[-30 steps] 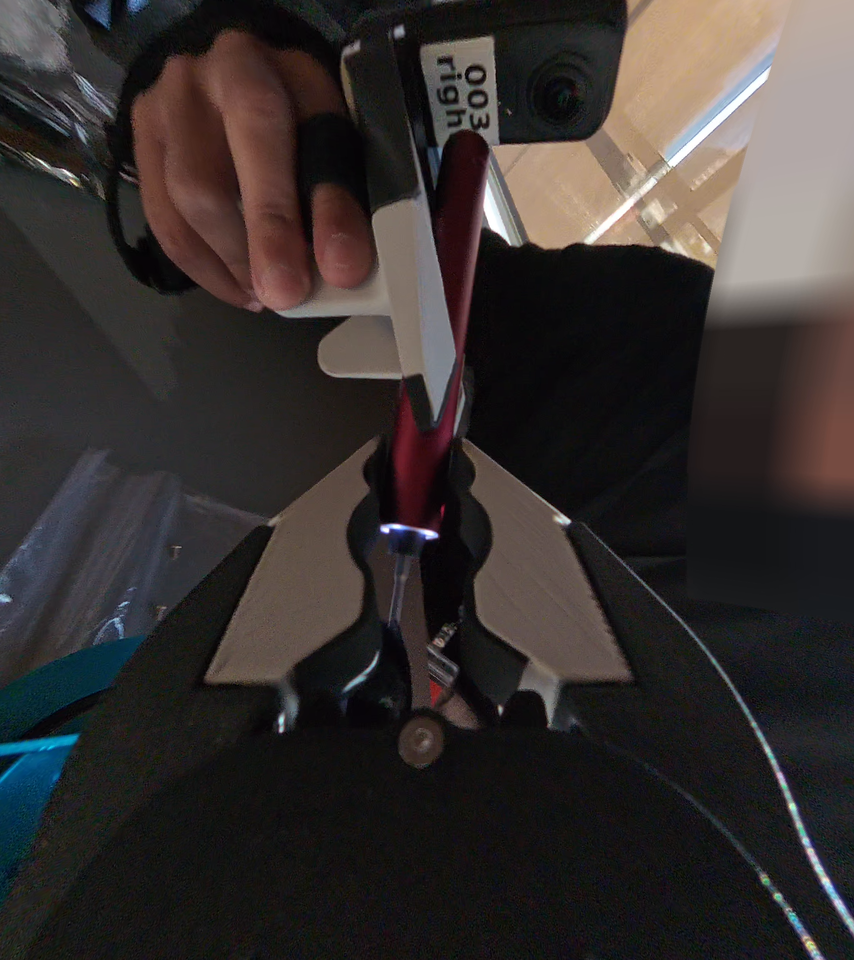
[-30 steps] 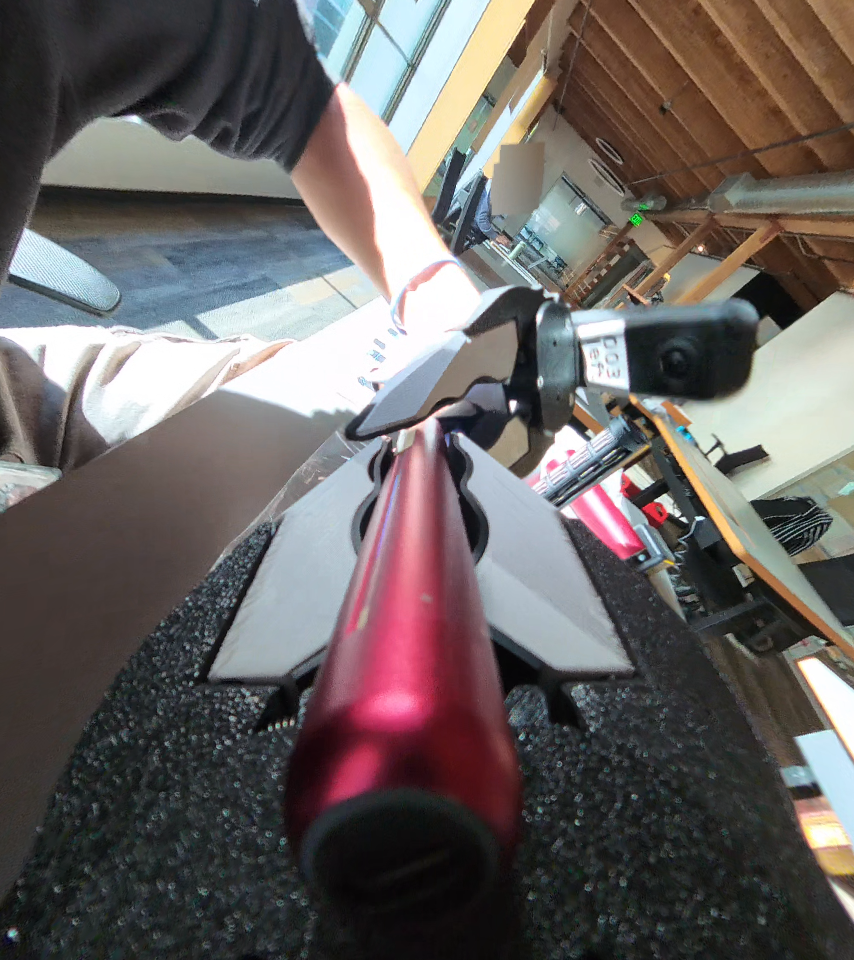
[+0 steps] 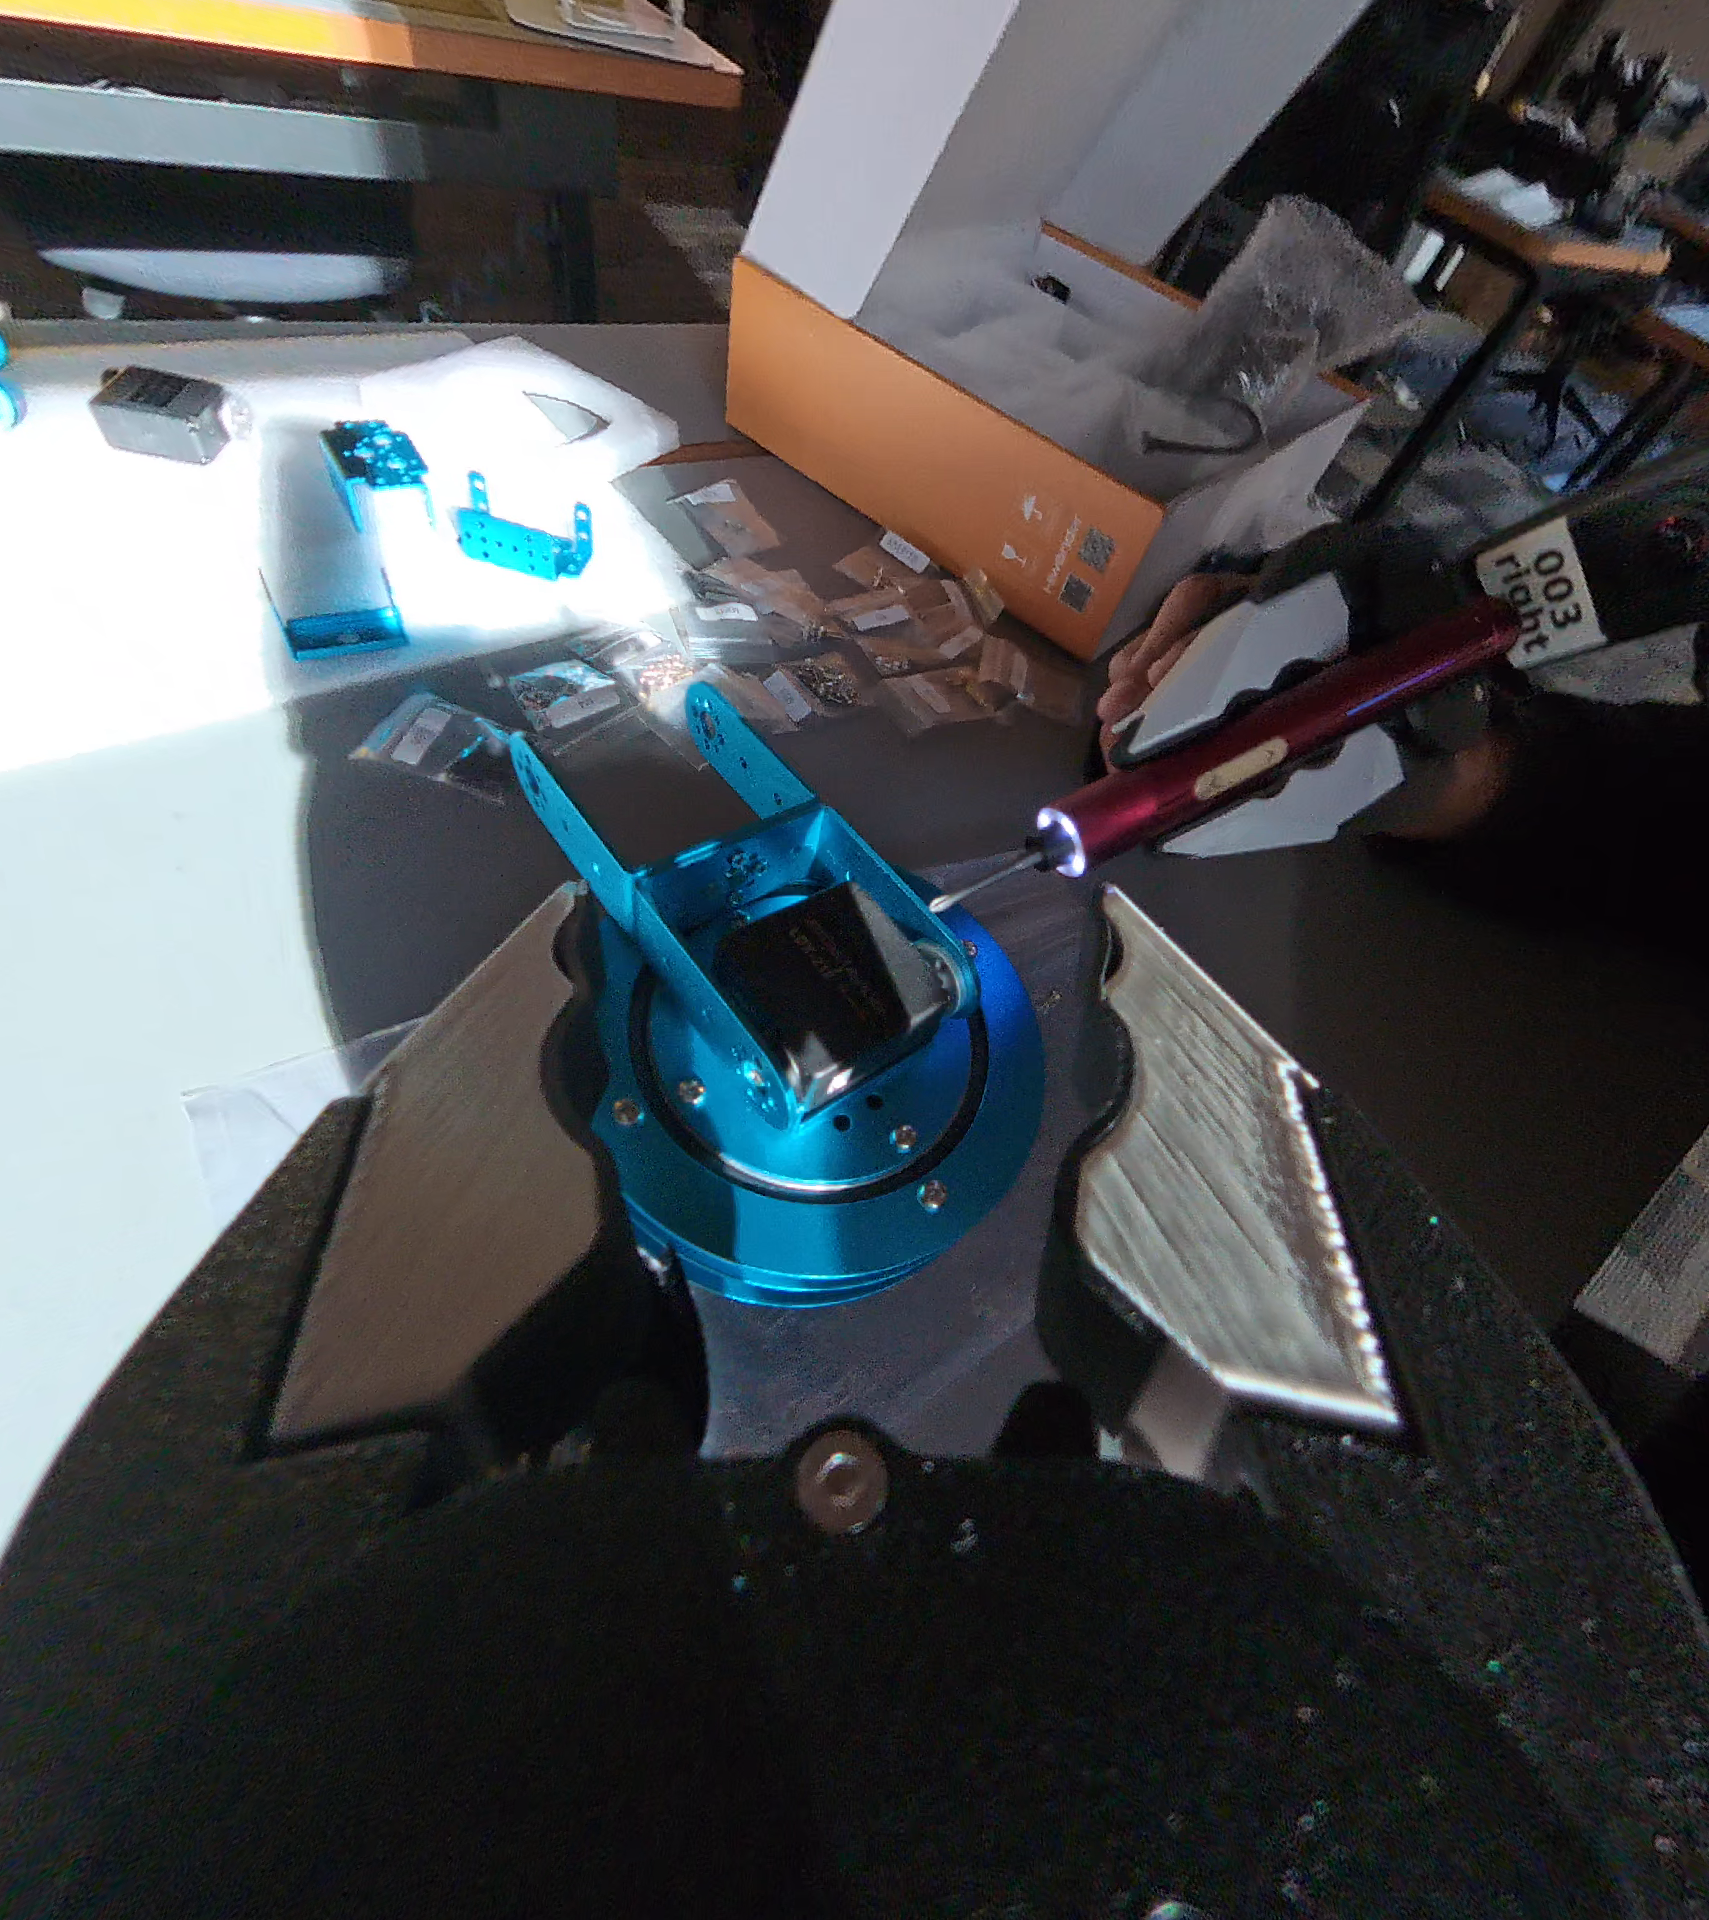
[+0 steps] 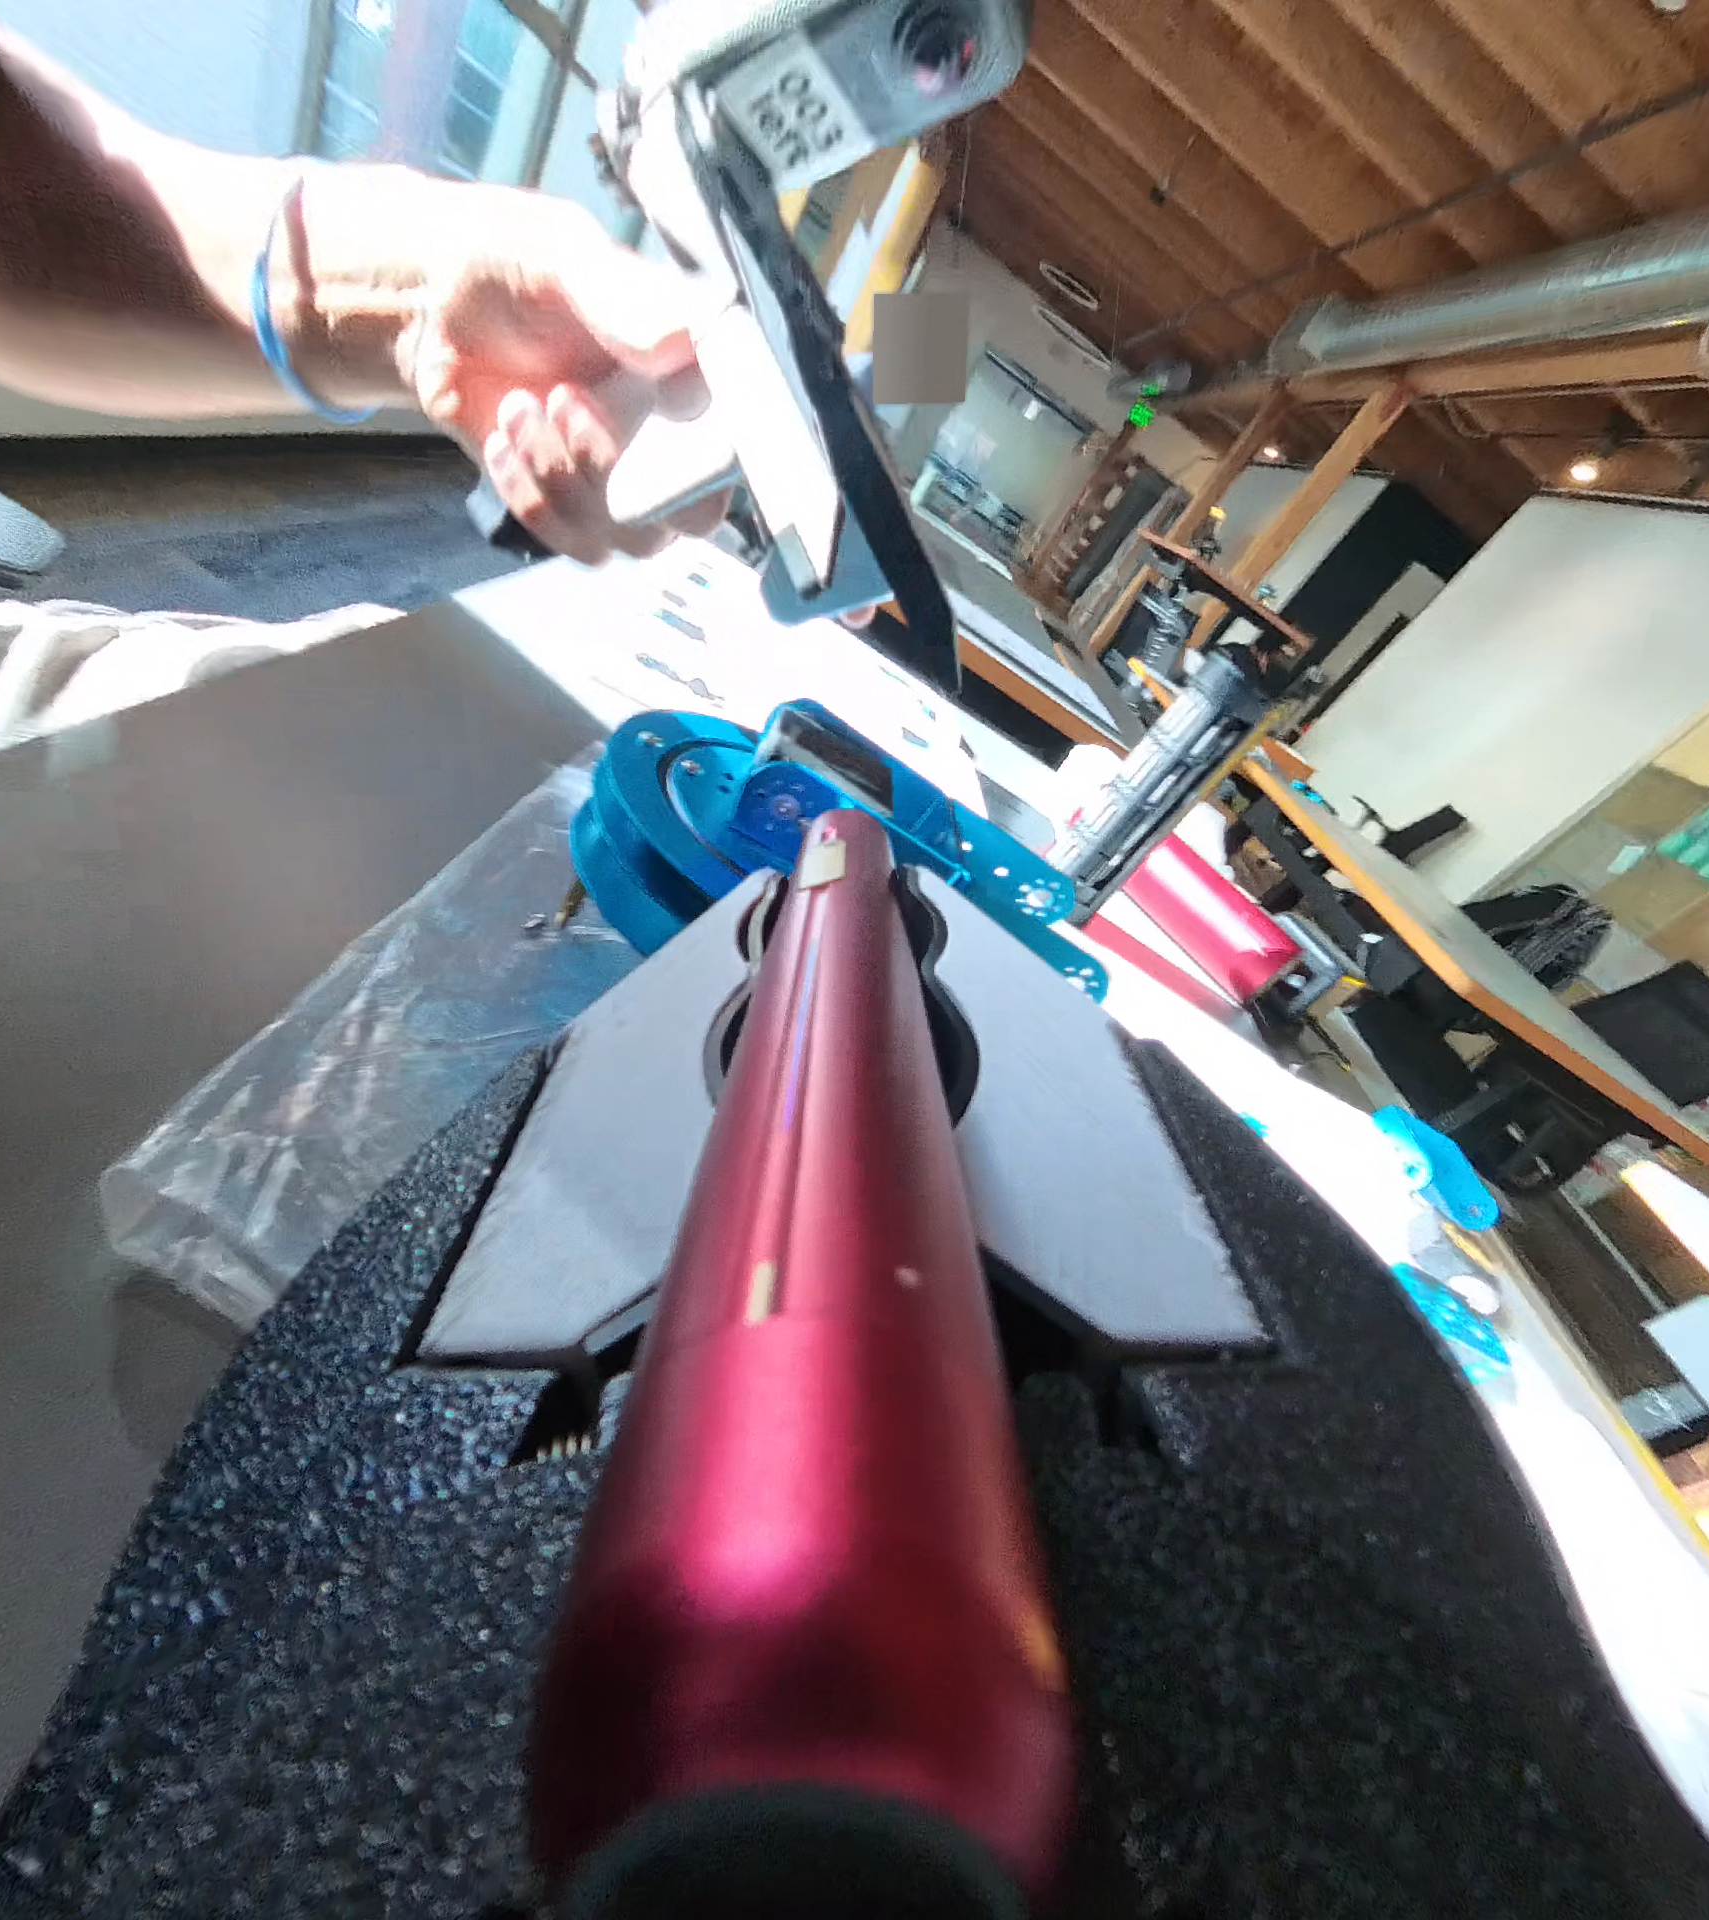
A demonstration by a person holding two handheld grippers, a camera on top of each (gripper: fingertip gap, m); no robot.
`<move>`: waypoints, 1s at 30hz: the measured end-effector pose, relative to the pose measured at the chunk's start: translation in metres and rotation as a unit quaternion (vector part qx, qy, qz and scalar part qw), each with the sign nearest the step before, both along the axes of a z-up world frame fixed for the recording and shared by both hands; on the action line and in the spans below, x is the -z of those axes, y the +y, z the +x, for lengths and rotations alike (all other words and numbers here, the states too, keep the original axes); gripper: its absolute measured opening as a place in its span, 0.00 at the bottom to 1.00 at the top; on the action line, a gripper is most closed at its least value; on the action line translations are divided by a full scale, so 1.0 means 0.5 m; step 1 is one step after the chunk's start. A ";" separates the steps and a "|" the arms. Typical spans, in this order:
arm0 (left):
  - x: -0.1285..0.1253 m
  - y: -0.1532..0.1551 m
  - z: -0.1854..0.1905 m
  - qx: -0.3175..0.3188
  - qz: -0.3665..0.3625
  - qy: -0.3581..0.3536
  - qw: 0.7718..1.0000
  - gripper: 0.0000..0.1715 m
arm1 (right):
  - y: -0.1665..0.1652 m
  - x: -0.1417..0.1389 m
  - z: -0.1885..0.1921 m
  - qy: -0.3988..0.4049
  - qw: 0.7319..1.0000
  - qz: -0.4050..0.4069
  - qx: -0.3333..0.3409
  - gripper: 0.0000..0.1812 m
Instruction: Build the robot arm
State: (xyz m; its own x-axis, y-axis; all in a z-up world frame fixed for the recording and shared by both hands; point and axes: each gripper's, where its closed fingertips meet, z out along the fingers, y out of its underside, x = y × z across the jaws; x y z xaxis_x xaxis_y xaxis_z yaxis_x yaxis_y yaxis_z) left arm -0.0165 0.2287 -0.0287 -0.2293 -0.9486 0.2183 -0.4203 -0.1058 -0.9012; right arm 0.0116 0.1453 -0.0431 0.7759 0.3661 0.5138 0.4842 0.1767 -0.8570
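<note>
A blue round metal base (image 3: pixel 829 1174) with a blue bracket (image 3: pixel 684 935) and a black servo (image 3: pixel 829 987) stands on the dark table. My left gripper (image 3: pixel 839 904) is open, its fingers spread to either side of the base and above it. My right gripper (image 4: pixel 834 883) is shut on a red electric screwdriver (image 4: pixel 808 1351). In the left wrist view the screwdriver (image 3: pixel 1245 758) comes in from the right with its tip light on, and its bit reaches the right side of the bracket. The assembly also shows in the right wrist view (image 4: pixel 684 821).
An open orange and white box (image 3: pixel 933 447) stands behind. Small bags of screws (image 3: pixel 829 644), loose blue brackets (image 3: pixel 517 540) and a grey servo (image 3: pixel 164 416) lie on the table. A clear plastic bag (image 4: pixel 362 1091) lies under the assembly.
My left gripper was nearly closed around the screwdriver's bit, held up in the air. It has opened and now hovers over the blue base. The screwdriver has come down to the bracket.
</note>
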 end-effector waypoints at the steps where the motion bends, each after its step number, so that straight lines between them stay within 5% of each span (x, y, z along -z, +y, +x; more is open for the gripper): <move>1: 0.009 -0.004 0.000 -0.018 -0.009 -0.006 1.000 0.56 | -0.005 0.004 -0.002 0.002 1.000 -0.002 -0.008 0.11; 6: 0.045 -0.004 0.012 -0.090 0.054 -0.019 0.994 0.58 | -0.011 0.021 0.000 -0.004 1.000 -0.001 -0.021 0.11; 12: 0.096 -0.030 0.022 -0.083 0.100 0.022 0.991 0.55 | -0.004 0.009 -0.004 0.016 0.999 0.009 -0.036 0.11; 19: 0.100 -0.012 0.022 -0.117 0.131 0.022 0.984 0.42 | -0.002 0.015 -0.007 0.024 0.999 -0.002 -0.044 0.11; 30: 0.100 -0.014 0.019 -0.125 0.134 0.024 0.983 0.40 | -0.001 0.016 -0.005 0.017 0.999 0.003 -0.037 0.11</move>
State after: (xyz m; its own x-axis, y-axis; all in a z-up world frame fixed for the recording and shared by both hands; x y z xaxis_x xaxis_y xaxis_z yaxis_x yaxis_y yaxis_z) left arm -0.0072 0.2215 -0.0789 0.0229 -0.9989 -0.0414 -0.4541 0.0265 -0.8906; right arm 0.0089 0.1446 -0.0510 0.7635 0.4209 0.4899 0.4403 0.2157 -0.8716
